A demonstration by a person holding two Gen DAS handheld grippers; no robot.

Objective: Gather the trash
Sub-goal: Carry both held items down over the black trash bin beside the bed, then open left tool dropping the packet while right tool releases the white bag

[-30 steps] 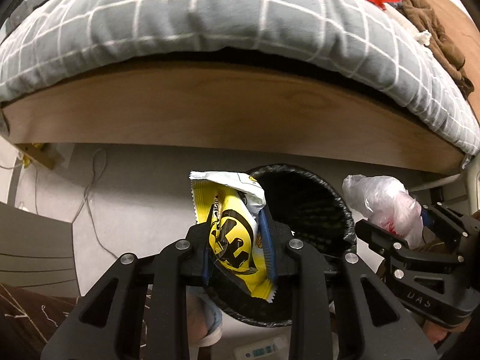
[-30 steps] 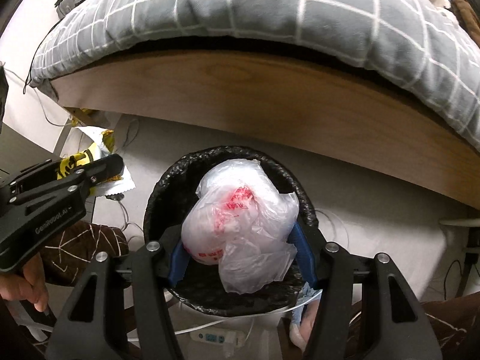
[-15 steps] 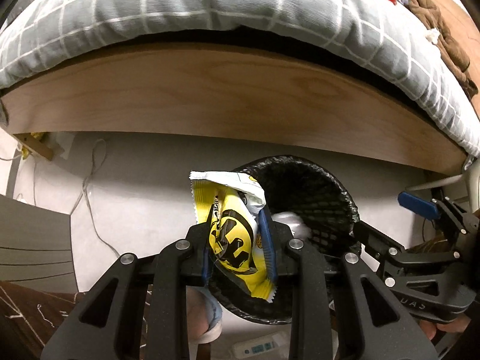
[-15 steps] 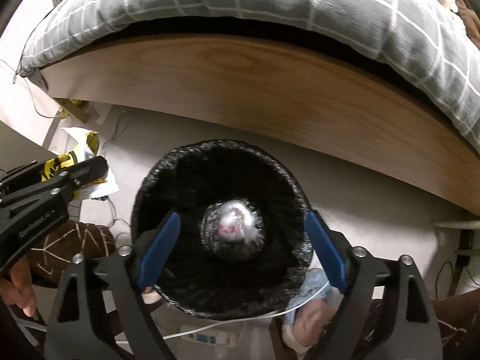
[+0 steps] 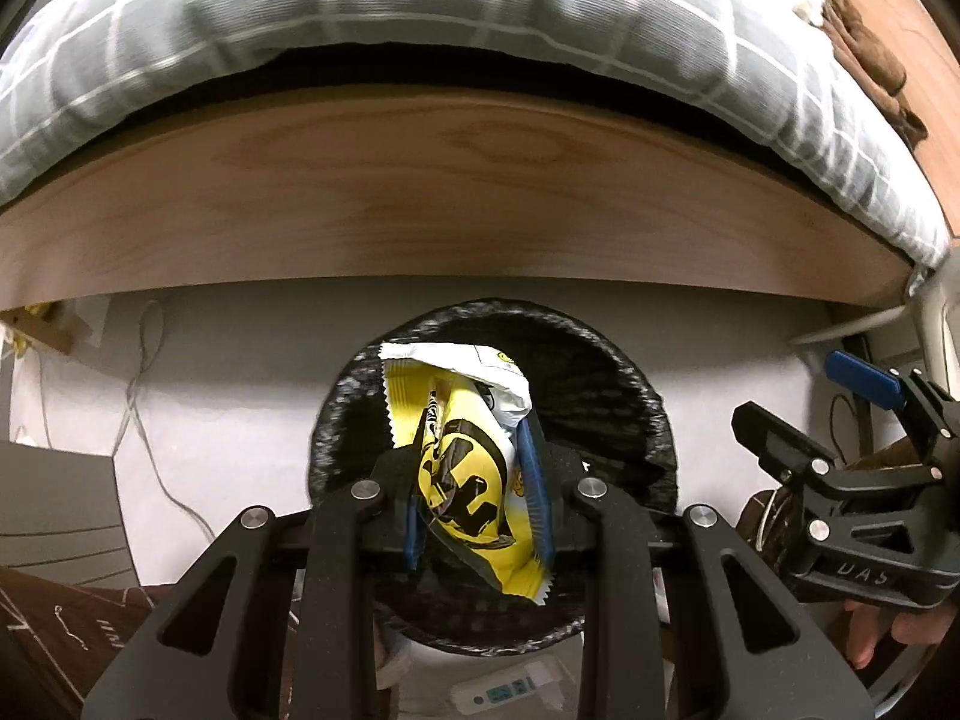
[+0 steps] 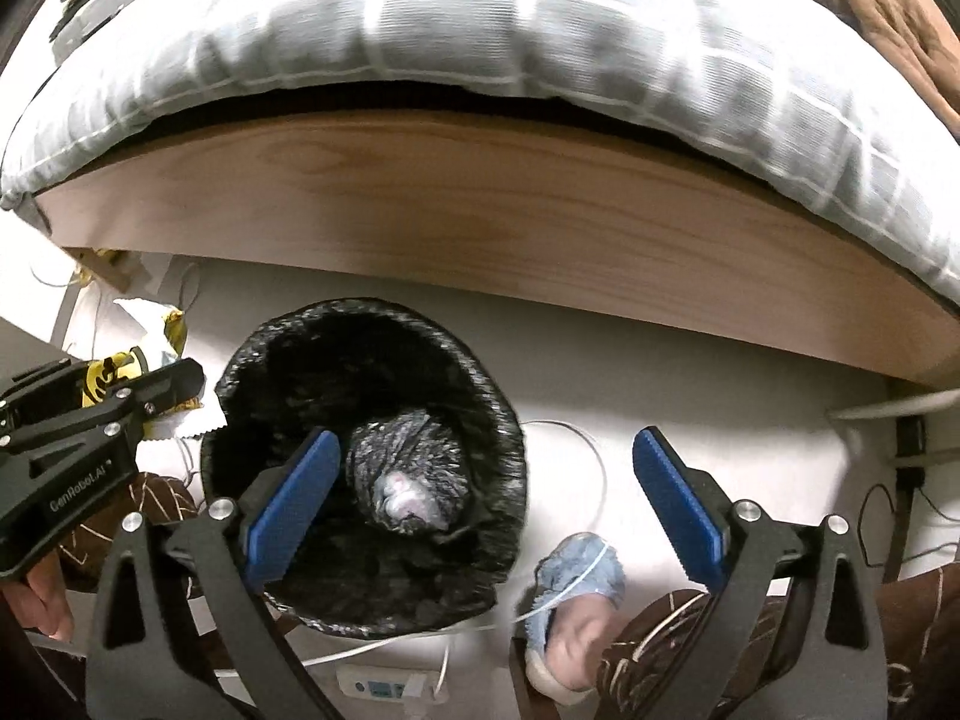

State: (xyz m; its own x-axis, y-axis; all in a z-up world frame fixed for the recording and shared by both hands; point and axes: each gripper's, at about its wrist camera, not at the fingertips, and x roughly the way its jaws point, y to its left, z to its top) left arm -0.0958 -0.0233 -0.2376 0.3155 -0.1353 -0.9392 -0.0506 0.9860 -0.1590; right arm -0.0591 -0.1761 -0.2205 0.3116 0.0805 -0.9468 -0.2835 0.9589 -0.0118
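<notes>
Yellow snack wrapper sits clenched in the left tongs, poised over the black-lined trash bin. Right tongs, whose jaws have just been opening, stand released and empty beside the bin, where a plastic bag lies. Beyond, a wooden bed frame carries a grey checked duvet.

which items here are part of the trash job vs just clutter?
Job:
- yellow snack wrapper, clamped in left gripper
- black-lined trash bin
- crumpled plastic bag inside the bin
- right gripper, jaws open, empty

Clutter:
- grey checked duvet
- white cable
- blue slipper
</notes>
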